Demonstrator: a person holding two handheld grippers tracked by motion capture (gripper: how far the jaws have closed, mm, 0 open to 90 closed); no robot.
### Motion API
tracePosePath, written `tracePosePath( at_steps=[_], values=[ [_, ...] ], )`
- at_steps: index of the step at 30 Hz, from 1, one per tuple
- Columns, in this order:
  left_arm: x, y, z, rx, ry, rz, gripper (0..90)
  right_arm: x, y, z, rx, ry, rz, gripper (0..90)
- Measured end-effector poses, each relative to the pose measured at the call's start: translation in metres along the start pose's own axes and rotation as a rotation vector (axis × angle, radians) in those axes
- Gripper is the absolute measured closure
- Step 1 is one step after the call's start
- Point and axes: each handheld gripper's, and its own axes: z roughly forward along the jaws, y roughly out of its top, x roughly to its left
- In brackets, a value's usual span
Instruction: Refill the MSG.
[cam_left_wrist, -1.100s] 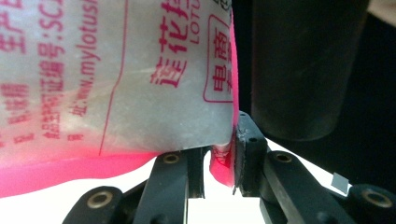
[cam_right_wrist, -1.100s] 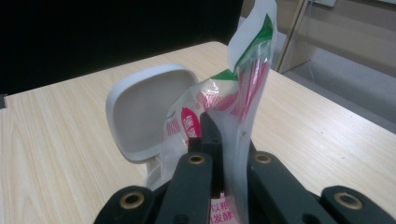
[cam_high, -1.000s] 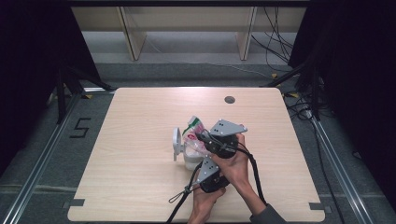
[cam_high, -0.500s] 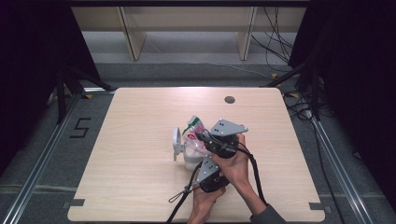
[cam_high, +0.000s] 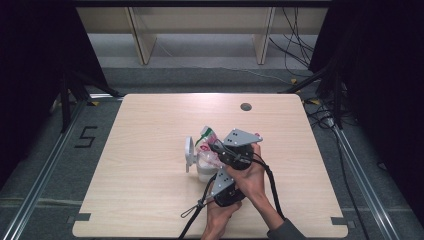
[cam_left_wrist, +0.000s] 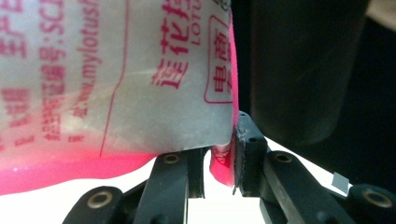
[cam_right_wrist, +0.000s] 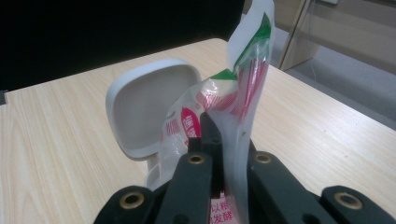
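Two grippers grip one bag (cam_high: 209, 150), a thin plastic pouch with red print and a green patch near its top. It sits near the middle of the tabletop (cam_high: 140, 170), its lower part hanging into or against a white container (cam_high: 202, 170) whose hinged lid (cam_high: 188, 151) stands open on the left. Whether the bag's bottom lies inside the container cannot be told.

In the left gripper view the bag (cam_left_wrist: 116, 79) hangs close to the camera, and its pink lower edge is pinched between the fingers (cam_left_wrist: 247, 154) of the left gripper (cam_left_wrist: 223, 165), which are clenched on the film. In the right gripper view the right gripper (cam_right_wrist: 223, 140) has its fingers (cam_right_wrist: 209, 135) pressed together on a fold of the bag (cam_right_wrist: 243, 79), whose upper end rises above them, with the lid (cam_right_wrist: 149, 107) just behind.

From above, the right gripper (cam_high: 220, 150) lies just right of the bag, the left gripper (cam_high: 212, 172) nearer the person, both hands close together. A dark round hole (cam_high: 245, 106) sits well apart toward the far edge of the tabletop.
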Motion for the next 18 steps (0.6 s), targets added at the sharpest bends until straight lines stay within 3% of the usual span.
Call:
tracePosePath(
  at_steps=[3, 7, 18],
  values=[
    [-0.0005, 0.0012, -0.0004, 0.0, -0.001, 0.001, 76.2, 0.0005, 0.0023, -0.0033, -0.028, -0.016, 0.004, 90.0],
    [-0.0004, 0.0008, -0.0005, 0.0, 0.002, 0.001, 76.2, 0.0003, 0.0013, -0.0025, -0.007, 0.001, 0.016, 90.0],
    [-0.0007, 0.0007, -0.0003, 0.0, 0.001, 0.002, 76.3, 0.0007, 0.0011, -0.0039, -0.017, -0.009, 0.037, 90.0]
  ],
)
